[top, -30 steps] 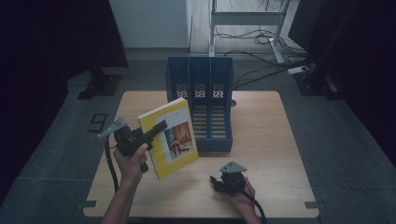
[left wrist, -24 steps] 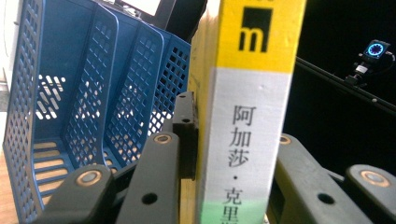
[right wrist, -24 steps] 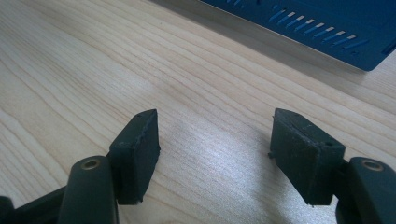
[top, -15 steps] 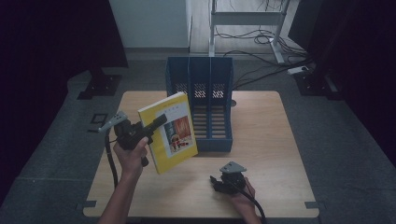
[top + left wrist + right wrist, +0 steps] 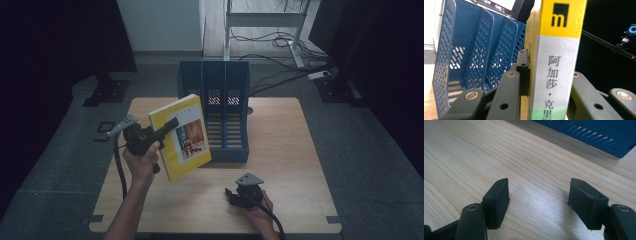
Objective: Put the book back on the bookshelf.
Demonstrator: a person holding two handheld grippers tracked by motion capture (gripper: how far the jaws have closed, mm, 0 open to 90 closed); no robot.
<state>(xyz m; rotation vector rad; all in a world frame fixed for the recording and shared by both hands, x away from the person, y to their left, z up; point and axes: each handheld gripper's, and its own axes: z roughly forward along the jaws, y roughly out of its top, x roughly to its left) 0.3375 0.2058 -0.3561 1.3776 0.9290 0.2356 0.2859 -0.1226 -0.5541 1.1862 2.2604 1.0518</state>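
Dark floor and cables surround the wooden counter [image 5: 300,165], where a blue three-slot file rack [image 5: 220,110] stands at the far middle. Left of the rack, the left tool [image 5: 167,126] is raised off the counter, clamped on a yellow book [image 5: 182,137] (spine white and yellow, tilted). Nearer than the rack, the right tool [image 5: 231,196] rests low, jaws apart, empty.

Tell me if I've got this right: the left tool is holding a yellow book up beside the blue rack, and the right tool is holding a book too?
Not quite. The right tool holds nothing: the right gripper view shows its jaws open over bare table. The rest stands: the left tool grips the yellow book beside the blue rack.
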